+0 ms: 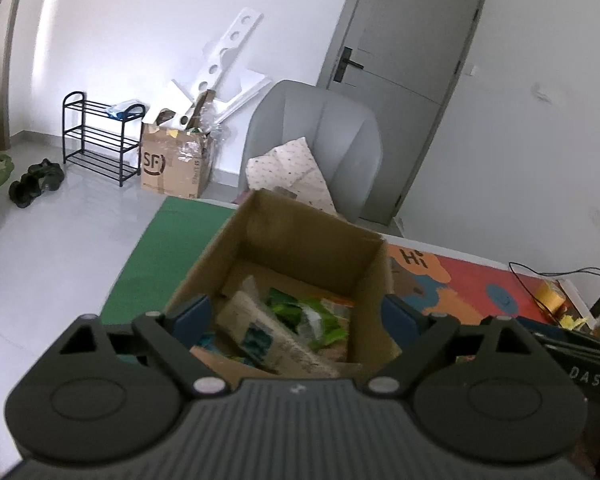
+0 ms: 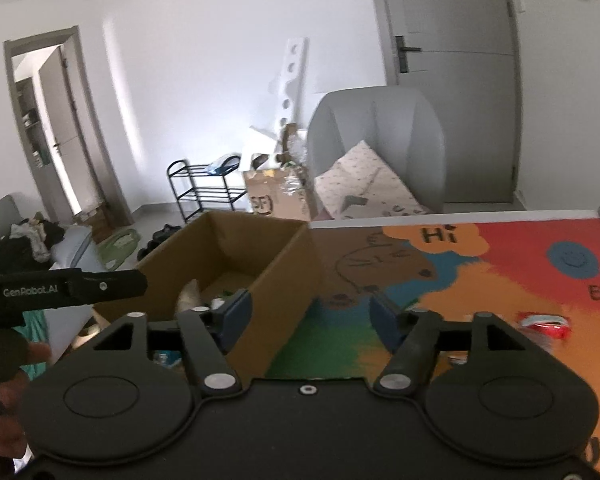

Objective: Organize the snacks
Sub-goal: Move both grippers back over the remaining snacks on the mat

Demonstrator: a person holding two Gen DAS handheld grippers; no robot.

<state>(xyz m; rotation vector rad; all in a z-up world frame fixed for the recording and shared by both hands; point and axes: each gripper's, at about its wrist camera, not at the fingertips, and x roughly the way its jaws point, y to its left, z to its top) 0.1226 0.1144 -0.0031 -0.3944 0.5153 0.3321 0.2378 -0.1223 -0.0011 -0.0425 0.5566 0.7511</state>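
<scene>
Here, left gripper (image 1: pixel 296 320) fingers apart over snack-filled cardboard box (image 1: pixel 284 236); right gripper (image 2: pixel 310 318) fingers apart, empty, beside box.

The brown cardboard box (image 1: pixel 300 248) holds green and beige snack packets (image 1: pixel 300 320); beside the box, the mat (image 2: pixel 500 264) shows orange, red and blue patches.

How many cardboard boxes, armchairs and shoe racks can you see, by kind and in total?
Cardboard boxes: 2, the open snack box and the SF box
Armchair: 1
Shoe rack: 1
Total: 4
</scene>
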